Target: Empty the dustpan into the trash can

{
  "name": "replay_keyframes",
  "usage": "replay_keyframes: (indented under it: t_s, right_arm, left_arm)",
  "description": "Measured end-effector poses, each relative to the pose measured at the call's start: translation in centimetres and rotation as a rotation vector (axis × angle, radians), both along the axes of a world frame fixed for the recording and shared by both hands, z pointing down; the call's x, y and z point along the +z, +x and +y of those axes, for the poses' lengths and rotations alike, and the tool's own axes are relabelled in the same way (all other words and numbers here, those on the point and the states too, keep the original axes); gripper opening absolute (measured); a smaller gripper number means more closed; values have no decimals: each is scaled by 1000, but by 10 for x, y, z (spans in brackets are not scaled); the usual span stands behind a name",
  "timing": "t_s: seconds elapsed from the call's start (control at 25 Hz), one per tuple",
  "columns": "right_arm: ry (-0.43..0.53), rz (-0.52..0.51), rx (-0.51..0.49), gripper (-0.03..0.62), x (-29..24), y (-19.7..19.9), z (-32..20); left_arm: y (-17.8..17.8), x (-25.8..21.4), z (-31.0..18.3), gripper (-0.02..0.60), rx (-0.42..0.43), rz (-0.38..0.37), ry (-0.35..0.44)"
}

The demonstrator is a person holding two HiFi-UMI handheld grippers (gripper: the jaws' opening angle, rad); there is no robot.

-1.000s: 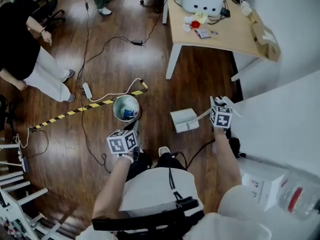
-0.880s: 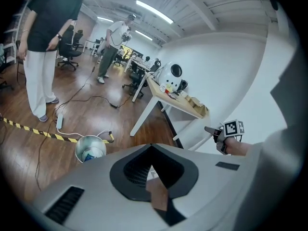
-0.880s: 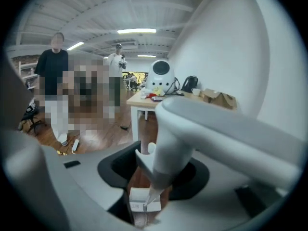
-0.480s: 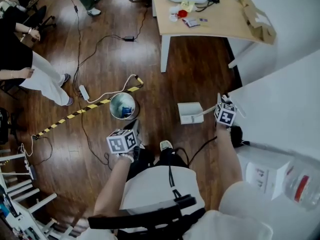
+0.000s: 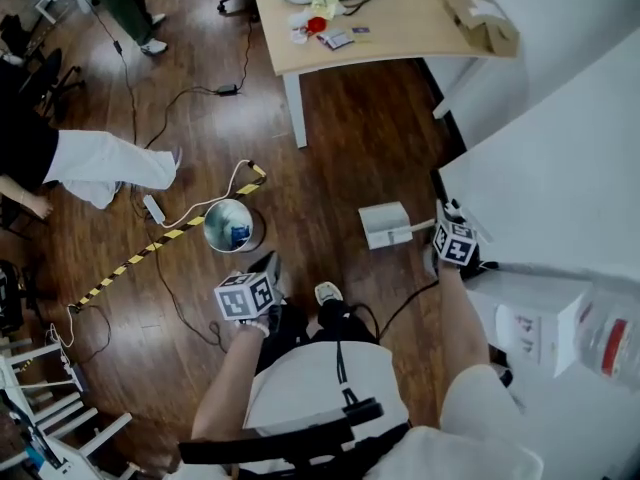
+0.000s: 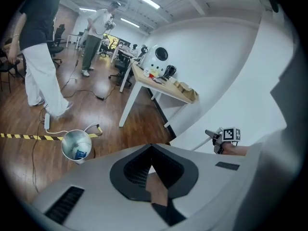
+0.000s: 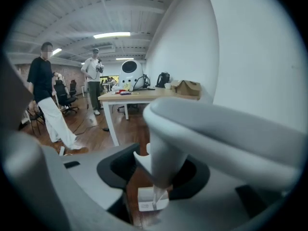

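Trash can (image 5: 228,226): on floor (image 5: 350,148), blue scrap (image 5: 238,234) inside.
Dustpan (image 5: 385,225): right of trash can, apart.
Right tongs (image 5: 440,220): clamped on dustpan handle.
Left tongs (image 6: 151,148): closed together, empty.

Your right gripper (image 5: 443,220) has the white dustpan (image 5: 384,225) by the handle end, with the pan out to its left above the wood floor. The trash can (image 5: 229,226) is well apart, further left, with something blue inside. Your left gripper (image 5: 257,277) hangs just below the can. Striped tape (image 5: 140,261) runs past the can's left side. The table (image 5: 400,33) is up top.
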State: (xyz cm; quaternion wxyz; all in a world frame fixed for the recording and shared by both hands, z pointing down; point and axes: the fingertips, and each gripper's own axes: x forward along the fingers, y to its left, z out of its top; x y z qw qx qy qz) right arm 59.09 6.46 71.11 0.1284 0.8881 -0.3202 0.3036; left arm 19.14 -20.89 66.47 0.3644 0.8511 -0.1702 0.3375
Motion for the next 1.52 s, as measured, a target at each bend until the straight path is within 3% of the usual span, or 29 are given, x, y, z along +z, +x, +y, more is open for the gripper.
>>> replay_keyframes:
  t_s: [0.44, 0.64, 1.0, 1.24, 1.52]
  right_arm:
    - [93, -89, 124, 221, 38, -56, 100]
    - [113, -126, 169, 262, 49, -66, 131]
    - [83, -159, 117, 302, 58, -87, 141]
    - [66, -205, 166, 381, 64, -103, 153]
    - [48, -248, 152, 419, 75, -117, 156]
  left_arm:
    - [30, 5, 36, -11, 72, -21, -7]
    - [45, 3, 54, -11, 102, -17, 3]
    - [57, 0, 76, -11, 112, -18, 17]
    - [62, -2, 88, -11, 102, -10, 21]
    - [62, -1, 97, -11, 75, -3, 20]
